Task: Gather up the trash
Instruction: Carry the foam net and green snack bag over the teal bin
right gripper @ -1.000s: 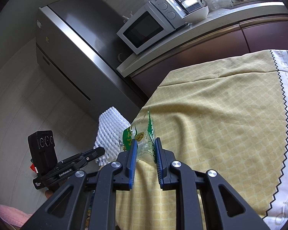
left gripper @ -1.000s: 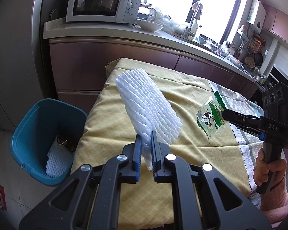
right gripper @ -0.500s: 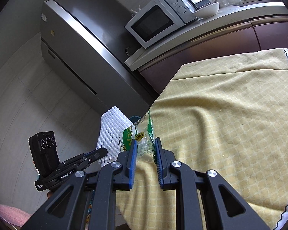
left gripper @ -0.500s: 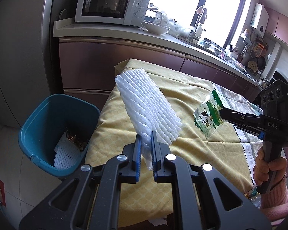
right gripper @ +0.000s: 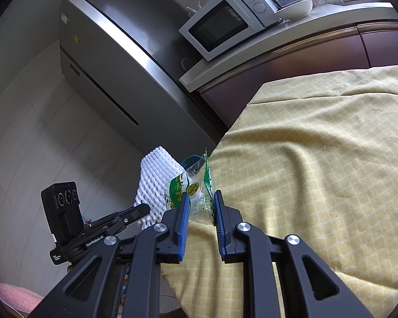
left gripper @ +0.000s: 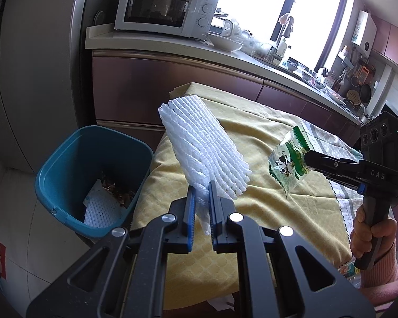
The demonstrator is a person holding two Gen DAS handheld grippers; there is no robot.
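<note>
Table draped in yellow patterned cloth (left gripper: 265, 193), beside which a teal plastic bin (left gripper: 66, 164) is stationed for disposal. White foam netting sleeve (left gripper: 204, 148) is clamped by the left gripper (left gripper: 200, 212); green-printed clear wrapper (right gripper: 196, 190) is pinched in the right gripper (right gripper: 201, 213), both carried above the cloth, not yet over the bin.

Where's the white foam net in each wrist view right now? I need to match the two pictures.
Left wrist: white foam net fills the centre, rising from the left gripper over the yellow tablecloth.
Right wrist: foam net sits lower left of centre, behind the green snack wrapper.
Shared landmark: the microwave.
</note>
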